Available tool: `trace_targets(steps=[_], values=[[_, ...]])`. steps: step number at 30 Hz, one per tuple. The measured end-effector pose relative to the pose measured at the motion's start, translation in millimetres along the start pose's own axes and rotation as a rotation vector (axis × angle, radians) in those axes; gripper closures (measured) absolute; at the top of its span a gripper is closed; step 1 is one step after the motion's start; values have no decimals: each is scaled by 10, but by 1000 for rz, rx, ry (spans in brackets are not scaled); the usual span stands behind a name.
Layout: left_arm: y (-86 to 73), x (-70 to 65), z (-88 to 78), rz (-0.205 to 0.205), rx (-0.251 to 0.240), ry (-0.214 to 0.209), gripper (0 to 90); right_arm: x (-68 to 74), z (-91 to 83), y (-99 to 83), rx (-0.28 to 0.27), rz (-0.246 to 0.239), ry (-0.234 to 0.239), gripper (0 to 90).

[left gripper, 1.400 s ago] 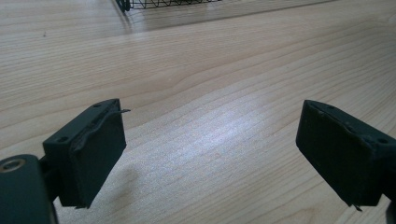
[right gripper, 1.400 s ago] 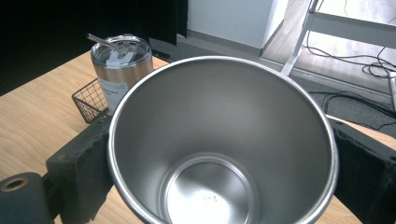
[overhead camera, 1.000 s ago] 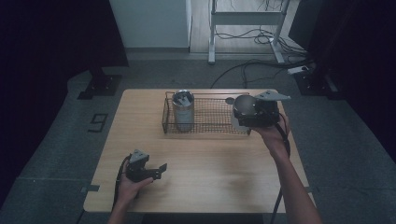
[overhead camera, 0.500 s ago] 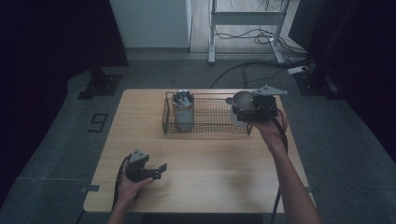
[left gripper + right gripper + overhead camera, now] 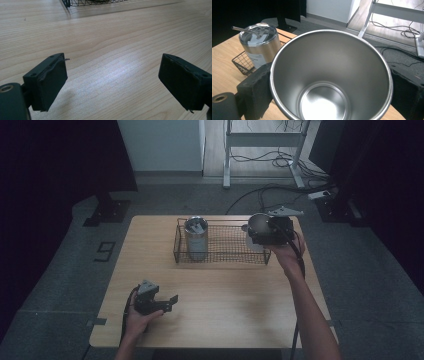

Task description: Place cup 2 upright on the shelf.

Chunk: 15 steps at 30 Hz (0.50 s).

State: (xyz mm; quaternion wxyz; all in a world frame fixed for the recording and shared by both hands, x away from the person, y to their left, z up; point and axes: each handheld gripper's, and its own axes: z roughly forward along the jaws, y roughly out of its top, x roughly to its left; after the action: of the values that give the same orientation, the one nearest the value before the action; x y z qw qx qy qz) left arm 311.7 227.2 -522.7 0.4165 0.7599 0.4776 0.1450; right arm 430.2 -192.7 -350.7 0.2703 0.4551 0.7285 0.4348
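**Open steel cup held over the basket's end, with little room to spare**

The right gripper [image 5: 256, 231] is clamped on an empty steel cup [image 5: 329, 75], one black jaw pressed against each side of its wall, mouth up toward the gripper's camera. In the high view the cup [image 5: 256, 226] sits at the 3 o'clock end of the wire basket [image 5: 222, 257], over or just at its rim; whether it is already inside cannot be told. A lidded tumbler [image 5: 196, 237] stands upright at the basket's 9 o'clock end, well apart from the cup.

The likely step is setting the cup down in the basket. The main risk is the cup's base catching the basket's wire rim on the way down, which would tip it or drag the light basket across the table [image 5: 220, 320]. The smooth, tapered wall could also slide in the pads if the hand tilts. Releasing before the base rests flat would let the cup topple against the wire.

The left gripper [image 5: 159, 301] rests at about 7 o'clock on the table, jaws spread with nothing between them, too far off to steady the basket.
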Motion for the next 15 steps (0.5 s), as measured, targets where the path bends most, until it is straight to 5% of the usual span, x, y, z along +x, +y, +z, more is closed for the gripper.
trace_targets(steps=[15], values=[[5, -1, -7, -4, -5, -10, 84, -65, 192, 46, 16, 18, -7, 63]])
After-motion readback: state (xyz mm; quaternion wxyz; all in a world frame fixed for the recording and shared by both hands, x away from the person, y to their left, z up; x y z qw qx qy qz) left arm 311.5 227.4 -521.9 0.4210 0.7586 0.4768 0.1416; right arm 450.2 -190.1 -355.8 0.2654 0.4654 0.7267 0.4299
